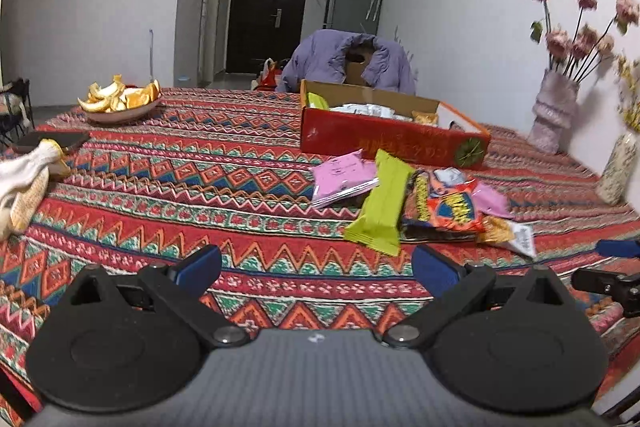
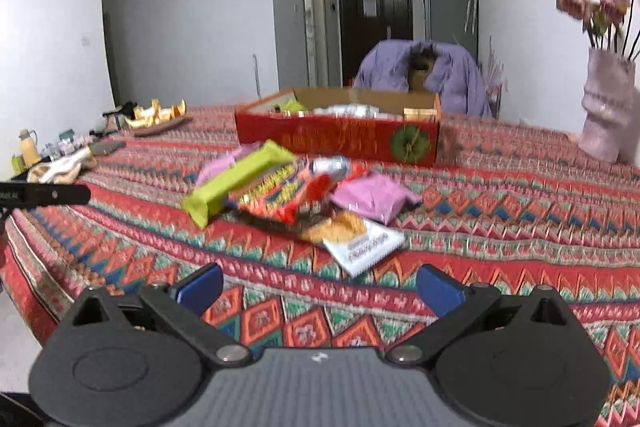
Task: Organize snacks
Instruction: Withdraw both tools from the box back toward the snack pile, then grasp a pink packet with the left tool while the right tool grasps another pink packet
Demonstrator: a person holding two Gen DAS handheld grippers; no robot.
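Two claws hover over the worktop [image 1: 160, 187], which is spread with a red patterned cloth. The left claw [image 1: 316, 263] stands released, its blue pads wide apart with nothing between them. The right claw [image 2: 320, 285] is likewise spread wide and empty.

Ahead of both lies one loose heap of snacks on the cloth. I count one green bar [image 1: 382, 203] lying tilted across the top, two pink packets [image 1: 344, 177] with one on each side of the heap, one orange-red bag [image 1: 450, 205] in the middle, and one white packet [image 2: 366, 245] nearest the right claw, its corner pointing at the gap between the pads. A dark wrapper sits under the pile, though blur makes it hard to say whether it is one or more.

Behind the heap, near it but apart, stands one red box [image 1: 384, 139], open on top, with several packets already inside.

Far left sits one bowl [image 1: 120, 111] of orange peel, with one pair of gloves [image 1: 24, 183] near the edge. Two vases [image 1: 554, 111] stand by the right wall.
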